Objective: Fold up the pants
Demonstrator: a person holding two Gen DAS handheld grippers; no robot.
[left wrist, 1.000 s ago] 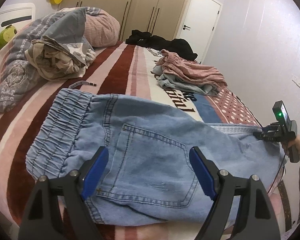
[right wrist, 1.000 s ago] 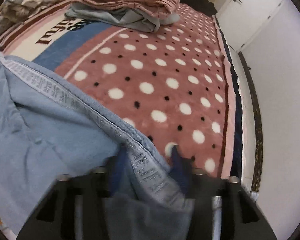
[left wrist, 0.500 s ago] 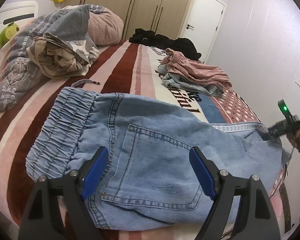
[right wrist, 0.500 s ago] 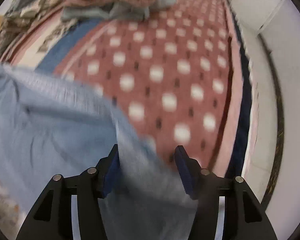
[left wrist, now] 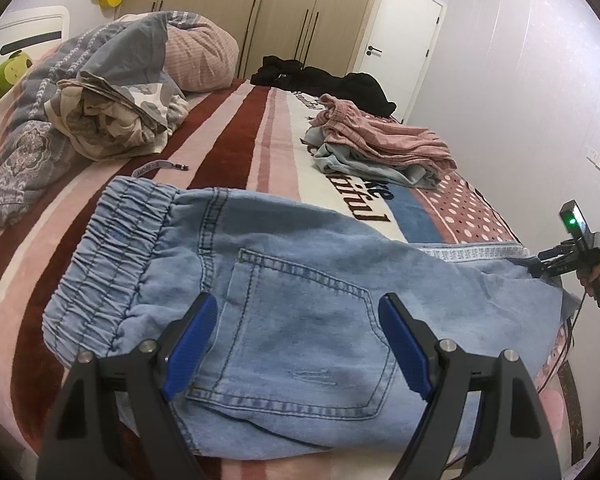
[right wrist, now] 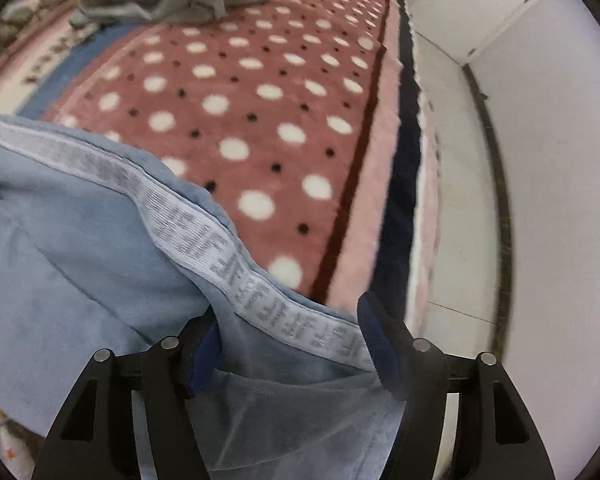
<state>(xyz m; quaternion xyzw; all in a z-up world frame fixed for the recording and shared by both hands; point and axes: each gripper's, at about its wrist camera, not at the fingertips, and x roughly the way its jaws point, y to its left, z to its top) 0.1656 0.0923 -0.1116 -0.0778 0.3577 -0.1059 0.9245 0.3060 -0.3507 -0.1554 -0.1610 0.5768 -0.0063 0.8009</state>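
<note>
The left tool (left wrist: 296,344) hangs released at lower centre over the pants (left wrist: 284,280), which lie across the bed (left wrist: 236,136). The right tool (right wrist: 290,344), at the bottom, straddles their taped edge; whether it grips, I cannot tell. Clothes (left wrist: 376,148) are piled at upper right.

The right tool (right wrist: 290,344) has spread wider around the jeans (right wrist: 100,248) hem (earlier pinched).
</note>
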